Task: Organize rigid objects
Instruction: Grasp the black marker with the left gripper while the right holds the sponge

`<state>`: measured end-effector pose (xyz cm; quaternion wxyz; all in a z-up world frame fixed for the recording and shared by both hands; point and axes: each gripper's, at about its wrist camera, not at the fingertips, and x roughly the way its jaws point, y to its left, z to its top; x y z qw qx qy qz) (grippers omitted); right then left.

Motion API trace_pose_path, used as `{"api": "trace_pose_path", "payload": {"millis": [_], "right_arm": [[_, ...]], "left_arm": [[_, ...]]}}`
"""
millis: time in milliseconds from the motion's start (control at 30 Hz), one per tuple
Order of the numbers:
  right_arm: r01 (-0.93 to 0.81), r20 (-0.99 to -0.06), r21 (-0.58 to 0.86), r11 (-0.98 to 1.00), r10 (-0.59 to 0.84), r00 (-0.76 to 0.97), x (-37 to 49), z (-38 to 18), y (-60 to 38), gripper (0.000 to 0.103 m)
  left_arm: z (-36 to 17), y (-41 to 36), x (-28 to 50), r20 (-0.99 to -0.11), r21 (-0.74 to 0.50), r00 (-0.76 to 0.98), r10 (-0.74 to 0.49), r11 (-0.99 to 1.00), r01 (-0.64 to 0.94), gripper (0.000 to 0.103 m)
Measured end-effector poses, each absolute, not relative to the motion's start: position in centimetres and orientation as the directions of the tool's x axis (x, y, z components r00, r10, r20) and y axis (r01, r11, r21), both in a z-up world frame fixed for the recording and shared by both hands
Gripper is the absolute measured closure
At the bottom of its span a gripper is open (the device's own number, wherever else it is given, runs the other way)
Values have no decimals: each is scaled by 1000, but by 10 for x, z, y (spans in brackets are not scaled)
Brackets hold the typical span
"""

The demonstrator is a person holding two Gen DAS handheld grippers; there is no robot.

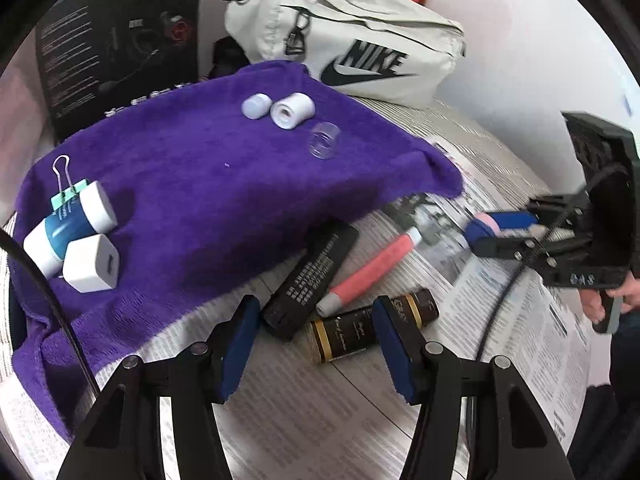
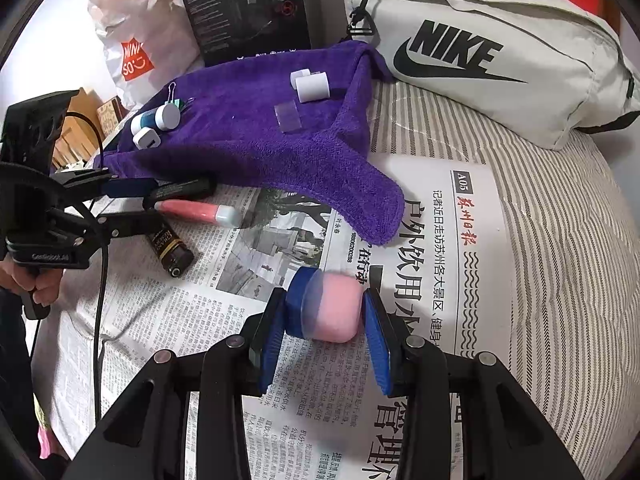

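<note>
On a striped bed [image 2: 560, 216] spread with newspaper [image 2: 420, 240] and a purple towel [image 2: 256, 144], the right gripper [image 2: 326, 320] is clamped on a pink, blue-based capped cylinder [image 2: 328, 308] above the newspaper, while the left gripper [image 1: 316, 344] hangs wide open, empty, over a brown gold-banded tube [image 1: 352, 328], just beside a black rectangular case [image 1: 312, 276] and a pink tube [image 1: 368, 268].

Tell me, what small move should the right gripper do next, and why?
Probably carry the pink and blue item over to the purple towel. The right gripper already holds it above the newspaper, and other small things already sit on the towel.
</note>
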<state>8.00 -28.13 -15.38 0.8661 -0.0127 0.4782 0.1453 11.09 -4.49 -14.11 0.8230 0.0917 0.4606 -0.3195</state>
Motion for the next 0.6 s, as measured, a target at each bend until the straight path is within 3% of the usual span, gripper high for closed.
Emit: {"api": "trace_pose_path", "payload": {"millis": [333, 600], "right_arm": [[-268, -829, 116, 956, 242, 505, 80, -154, -282, 64], [-275, -828, 113, 955, 243, 506, 79, -154, -282, 64]], "left_arm": [[-139, -47, 126, -822, -159, 385, -420, 817, 554, 48], [-135, -71, 127, -833, -115, 390, -392, 813, 571, 63]]}}
